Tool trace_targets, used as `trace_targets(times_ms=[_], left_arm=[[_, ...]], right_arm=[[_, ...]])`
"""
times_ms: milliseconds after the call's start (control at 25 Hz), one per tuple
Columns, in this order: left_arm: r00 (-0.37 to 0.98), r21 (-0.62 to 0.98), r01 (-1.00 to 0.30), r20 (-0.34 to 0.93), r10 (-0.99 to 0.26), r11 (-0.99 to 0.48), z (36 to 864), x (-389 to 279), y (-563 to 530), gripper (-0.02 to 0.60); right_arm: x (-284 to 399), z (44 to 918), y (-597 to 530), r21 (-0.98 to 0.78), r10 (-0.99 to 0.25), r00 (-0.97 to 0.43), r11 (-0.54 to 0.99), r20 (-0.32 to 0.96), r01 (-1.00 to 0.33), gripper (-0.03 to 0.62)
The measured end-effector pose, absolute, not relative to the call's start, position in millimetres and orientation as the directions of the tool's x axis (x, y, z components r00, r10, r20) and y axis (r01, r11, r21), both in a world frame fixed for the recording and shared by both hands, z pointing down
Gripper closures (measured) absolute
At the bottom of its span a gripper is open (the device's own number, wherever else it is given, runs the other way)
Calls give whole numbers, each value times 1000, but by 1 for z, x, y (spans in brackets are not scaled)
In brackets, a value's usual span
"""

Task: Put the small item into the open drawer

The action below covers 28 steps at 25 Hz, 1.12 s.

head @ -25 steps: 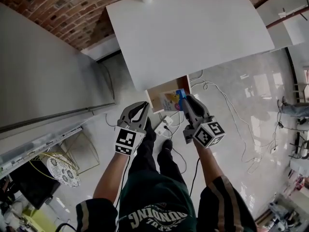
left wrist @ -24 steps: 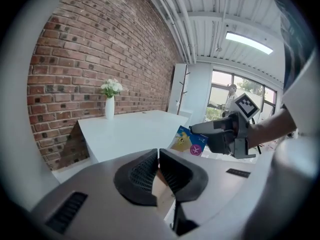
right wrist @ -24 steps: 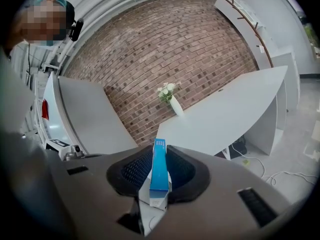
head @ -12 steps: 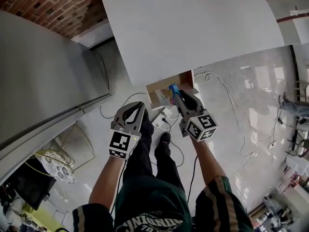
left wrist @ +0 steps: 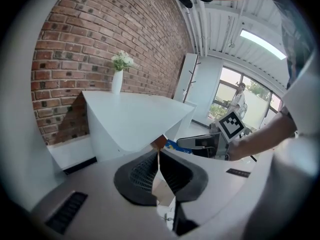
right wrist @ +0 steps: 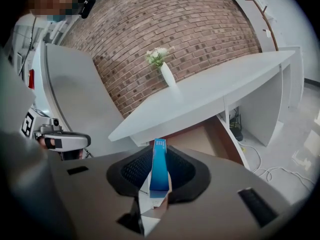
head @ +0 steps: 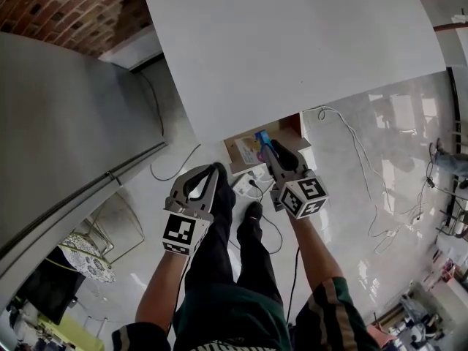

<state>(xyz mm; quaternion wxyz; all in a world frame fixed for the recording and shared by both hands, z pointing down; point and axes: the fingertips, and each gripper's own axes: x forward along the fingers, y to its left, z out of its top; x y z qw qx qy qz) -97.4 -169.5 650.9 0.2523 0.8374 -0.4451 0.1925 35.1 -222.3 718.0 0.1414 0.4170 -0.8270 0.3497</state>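
Right now the right gripper (head: 268,148) has the small blue box (head: 261,137) pinched edge-on. Its jaws are drawn in tight against the two broad faces, and the narrow blue spine stands upright between them in the right gripper view. Holding it by the flat sides makes sense: that gives the pads the widest surface to press on and leaves the free end leading the way in.

The target is right ahead. The open drawer (head: 291,123) juts from under the front edge of the white desk (head: 292,42), its brown side wall and pale floor showing. From the head view the box hangs over the drawer's opening, at the near end. Whether it touches the drawer floor cannot be told from here, and the jaws have not let go.

Over on the other side, the left gripper (head: 213,171) is out of the action. Its jaws are pressed together with nothing between them, and it is held low beside the person's leg, well clear of the drawer. That looks deliberate, since it leaves the right arm an open path.

On the floor just below the drawer lie a power strip (head: 245,189) and loose cables, so a box released short of the front lip would land among them. The step in hand looks like the final lowering. The sensible call is to carry the box further inside before the jaws part.
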Motion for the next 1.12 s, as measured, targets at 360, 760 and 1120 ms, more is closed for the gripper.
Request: trace_targets(times_ms=[360,760,1120], left_arm=[[525,265,-846,568,-634,-463,693,-97,-171,558],[543,280,-834,561,-624,-475,707,-83,-175,558],[541,274,-836,555,-632,-475,707,-87,-169,558]], right_arm=[[35,765,-238,-491,-612,-595,355,522,-796,493],[21,791,-263,-489,-612,-571,320,546,-811,493],[0,820,-270,-484,-571,-563,303,597,-821,491]])
